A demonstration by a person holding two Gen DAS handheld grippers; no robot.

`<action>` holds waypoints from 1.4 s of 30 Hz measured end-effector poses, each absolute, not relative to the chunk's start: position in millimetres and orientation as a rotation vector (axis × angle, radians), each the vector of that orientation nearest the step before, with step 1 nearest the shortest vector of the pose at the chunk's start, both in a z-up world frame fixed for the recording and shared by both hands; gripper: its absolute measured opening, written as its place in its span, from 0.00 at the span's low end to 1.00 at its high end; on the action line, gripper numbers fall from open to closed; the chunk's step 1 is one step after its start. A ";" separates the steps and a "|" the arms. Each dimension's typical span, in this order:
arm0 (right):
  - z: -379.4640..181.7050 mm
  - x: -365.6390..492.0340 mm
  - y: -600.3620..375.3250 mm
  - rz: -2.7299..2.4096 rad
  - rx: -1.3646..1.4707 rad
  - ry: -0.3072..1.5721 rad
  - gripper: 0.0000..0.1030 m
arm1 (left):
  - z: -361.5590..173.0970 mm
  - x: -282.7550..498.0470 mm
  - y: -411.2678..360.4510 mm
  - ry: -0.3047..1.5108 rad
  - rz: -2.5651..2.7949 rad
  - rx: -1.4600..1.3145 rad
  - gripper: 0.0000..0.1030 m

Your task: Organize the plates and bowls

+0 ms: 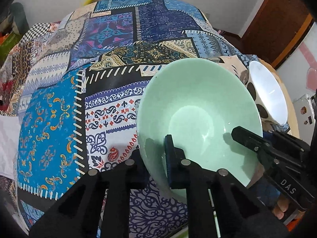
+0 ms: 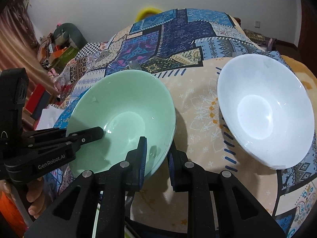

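Observation:
A mint green bowl point(image 1: 198, 115) is held between both grippers above the patchwork tablecloth point(image 1: 59, 109). My left gripper point(image 1: 154, 154) is shut on its near-left rim, one finger inside and one outside. My right gripper point(image 2: 157, 156) is shut on its right rim point(image 2: 164, 148); the bowl point(image 2: 122, 119) fills the left of the right wrist view. The right gripper's finger point(image 1: 247, 138) shows inside the bowl in the left wrist view, and the left gripper's finger point(image 2: 87, 136) in the right wrist view. A white bowl point(image 2: 263, 111) with dark dots outside point(image 1: 267, 93) sits on the cloth to the right.
The patchwork cloth point(image 2: 198, 119) covers the whole table and drops off at its far edge. A yellow object point(image 2: 146, 11) shows behind the far edge. Cluttered boxes point(image 2: 59, 49) stand on the floor to the left. A brown door point(image 1: 277, 25) is at the right.

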State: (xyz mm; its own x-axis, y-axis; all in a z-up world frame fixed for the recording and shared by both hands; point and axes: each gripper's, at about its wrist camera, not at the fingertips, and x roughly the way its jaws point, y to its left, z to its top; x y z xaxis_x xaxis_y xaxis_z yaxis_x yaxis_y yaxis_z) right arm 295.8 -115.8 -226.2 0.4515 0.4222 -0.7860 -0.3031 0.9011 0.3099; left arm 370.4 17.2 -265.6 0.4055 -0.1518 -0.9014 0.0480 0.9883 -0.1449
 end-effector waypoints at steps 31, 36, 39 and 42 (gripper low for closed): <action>-150.1 228.7 -105.0 0.483 0.108 0.860 0.17 | -170.3 266.5 27.7 0.990 -0.135 -0.127 0.13; -143.4 214.6 -99.8 0.505 0.103 0.850 0.17 | -159.3 243.0 35.1 0.972 -0.123 -0.138 0.13; -139.2 204.8 -93.5 0.513 0.086 0.837 0.17 | -154.4 229.2 41.3 0.962 -0.111 -0.147 0.13; -136.4 197.5 -87.5 0.529 0.079 0.831 0.17 | -151.5 214.1 49.6 0.958 -0.099 -0.160 0.13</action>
State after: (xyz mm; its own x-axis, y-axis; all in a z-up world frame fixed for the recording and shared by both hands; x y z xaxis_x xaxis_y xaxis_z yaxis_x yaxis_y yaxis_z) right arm 197.5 -87.5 -136.4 0.5529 0.4772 -0.6830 -0.4168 0.8682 0.2692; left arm 214.1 49.6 -151.5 0.5716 -0.1546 -0.8059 0.0131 0.9837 -0.1794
